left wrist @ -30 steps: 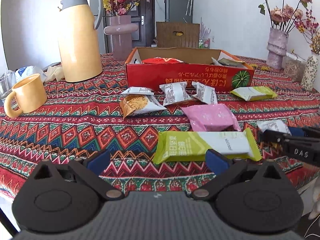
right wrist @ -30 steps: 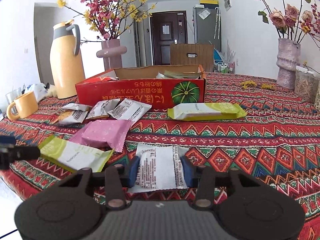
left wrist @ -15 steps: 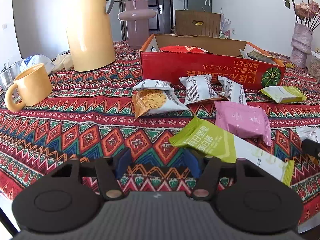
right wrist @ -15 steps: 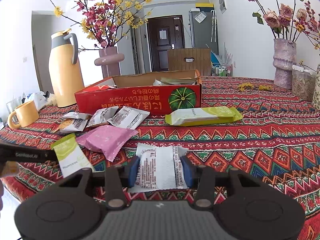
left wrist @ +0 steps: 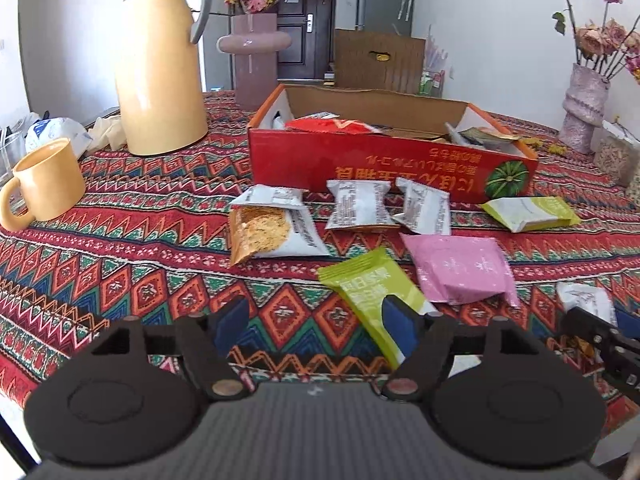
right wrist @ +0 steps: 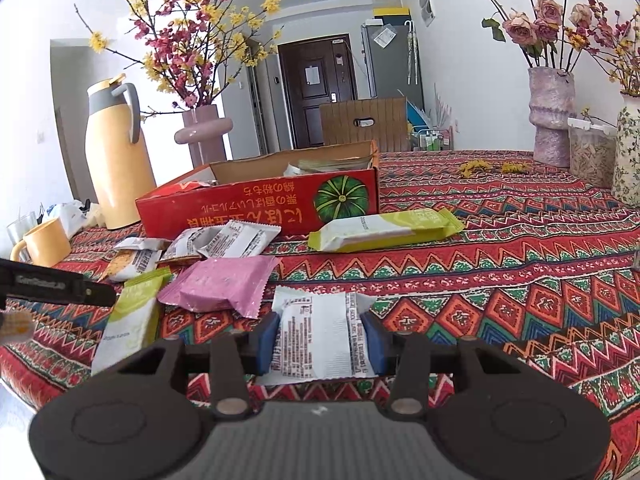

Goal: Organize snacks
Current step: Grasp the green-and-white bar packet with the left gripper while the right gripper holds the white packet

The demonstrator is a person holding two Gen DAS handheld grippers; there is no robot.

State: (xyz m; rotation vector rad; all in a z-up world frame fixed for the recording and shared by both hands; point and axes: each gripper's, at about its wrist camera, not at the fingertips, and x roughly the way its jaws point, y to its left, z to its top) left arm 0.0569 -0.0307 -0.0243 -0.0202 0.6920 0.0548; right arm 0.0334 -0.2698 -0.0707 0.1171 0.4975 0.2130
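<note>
My left gripper hovers low over the tablecloth, its jaws opening, with only cloth between them. A green snack bar lies slanted, its near end behind the right finger. My right gripper is shut on a white snack packet that rests on the table. The open red snack box stands behind with packets inside. Before it lie a pink packet, a second green bar and several white packets. The right gripper's tip shows at the left wrist view's right edge.
A tall yellow thermos jug and a yellow mug stand at the left. Vases with flowers stand behind the box and at the far right. The table's near edge runs just under both grippers.
The left gripper's jaws narrowed, then widened again, and it shifted left. The green bar turned from lying crosswise to slanting away. The right gripper stayed shut on the white packet.
</note>
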